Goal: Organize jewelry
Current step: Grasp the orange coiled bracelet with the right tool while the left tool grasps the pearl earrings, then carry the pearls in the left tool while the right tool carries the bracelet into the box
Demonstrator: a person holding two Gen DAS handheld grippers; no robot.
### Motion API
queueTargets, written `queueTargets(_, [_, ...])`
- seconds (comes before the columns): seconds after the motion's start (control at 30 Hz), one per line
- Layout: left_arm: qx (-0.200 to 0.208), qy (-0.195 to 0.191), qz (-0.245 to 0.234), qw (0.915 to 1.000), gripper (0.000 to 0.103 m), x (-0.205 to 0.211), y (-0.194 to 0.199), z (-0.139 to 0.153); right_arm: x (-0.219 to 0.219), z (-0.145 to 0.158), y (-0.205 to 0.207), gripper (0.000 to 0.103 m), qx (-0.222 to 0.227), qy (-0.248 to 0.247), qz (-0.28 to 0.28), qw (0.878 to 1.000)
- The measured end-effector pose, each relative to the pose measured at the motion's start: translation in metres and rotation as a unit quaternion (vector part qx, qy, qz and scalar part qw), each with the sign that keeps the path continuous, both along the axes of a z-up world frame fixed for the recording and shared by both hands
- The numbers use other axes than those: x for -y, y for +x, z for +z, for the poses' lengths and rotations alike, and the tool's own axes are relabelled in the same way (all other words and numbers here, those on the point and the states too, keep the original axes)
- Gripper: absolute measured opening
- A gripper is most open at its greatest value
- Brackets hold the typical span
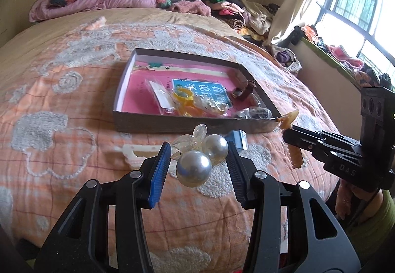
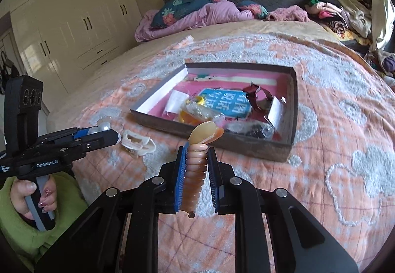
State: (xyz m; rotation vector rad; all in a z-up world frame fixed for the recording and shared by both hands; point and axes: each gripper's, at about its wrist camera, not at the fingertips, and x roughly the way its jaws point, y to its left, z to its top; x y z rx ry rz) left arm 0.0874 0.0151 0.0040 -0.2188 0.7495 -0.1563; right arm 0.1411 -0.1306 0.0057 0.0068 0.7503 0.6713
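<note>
Both grippers hover above the bed (image 1: 61, 100), just short of the box (image 1: 172, 122), presumably to drop their pieces in with the jewelry already there. The left gripper (image 1: 200, 161) has its fingers closed around a pearl hair clip (image 1: 197, 161); the right gripper (image 2: 197, 174) pinches a spiral hair tie (image 2: 195, 174). Only the right wrist view clearly shows the white clip (image 2: 137, 142) left on the bedspread and the hand (image 2: 32, 199).

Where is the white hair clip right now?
The white hair clip lies on the bedspread, left of the box's near corner and just beyond the left gripper.
</note>
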Motion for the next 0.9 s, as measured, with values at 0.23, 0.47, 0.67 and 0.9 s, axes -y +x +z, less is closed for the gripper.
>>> queueTargets(0.23, [0.007, 0.000, 0.019, 0.9998, 0.037, -0.010, 0.004, 0.003, -0.013, 0.012, 0.007, 0.017, 0.018, 0.005, 0.010, 1.000])
queueTargets(0.47, [0.010, -0.002, 0.028, 0.9995, 0.037, -0.017, 0.016, 0.005, -0.023, 0.019, 0.018, 0.017, 0.033, 0.005, 0.012, 0.999])
queueTargets(0.67, [0.014, 0.004, 0.034, 0.9993, 0.037, -0.022, 0.033, 0.008, -0.025, 0.024, 0.033, 0.017, 0.044, 0.005, 0.002, 0.999])
queueTargets(0.9, [0.018, 0.016, 0.045, 0.9987, 0.037, -0.028, 0.057, 0.010, -0.026, 0.029, 0.053, 0.017, 0.053, 0.006, -0.014, 0.998])
